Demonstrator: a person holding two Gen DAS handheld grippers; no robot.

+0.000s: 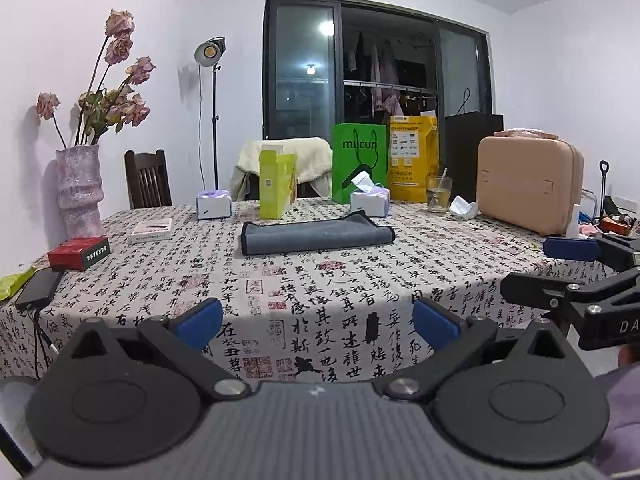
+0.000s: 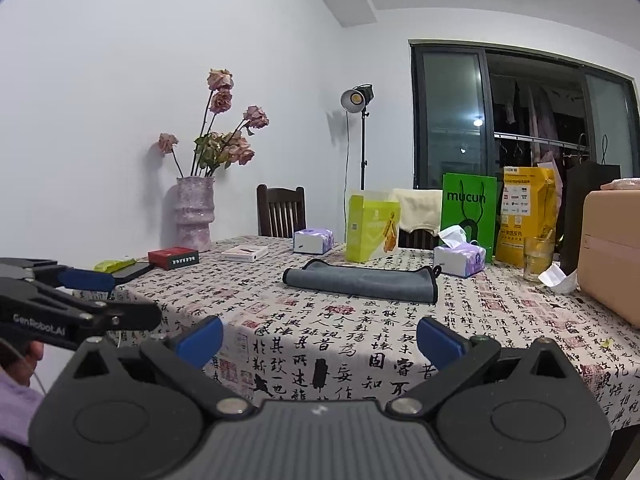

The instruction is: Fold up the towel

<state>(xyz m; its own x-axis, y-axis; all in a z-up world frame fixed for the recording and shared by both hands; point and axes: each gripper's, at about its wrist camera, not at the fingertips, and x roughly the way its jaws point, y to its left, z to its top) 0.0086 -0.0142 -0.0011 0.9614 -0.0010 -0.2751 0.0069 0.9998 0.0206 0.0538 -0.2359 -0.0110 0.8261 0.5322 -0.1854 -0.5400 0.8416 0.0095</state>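
Grey microfibre towel [image 1: 316, 235] is lying folded mid-frame, both grippers [image 1: 318, 322] [image 2: 320, 342] hovering wide open, needing aligned corner pinches.

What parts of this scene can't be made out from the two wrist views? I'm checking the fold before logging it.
- Folded grey microfibre towel: both views are low, so its layer count and underside are hidden.
- Beige hard suitcase: cut off by the right wrist view's right edge.
- Clear drinking glass: contents too small to tell in either view.
- Left gripper and right gripper: both open, holding nothing.
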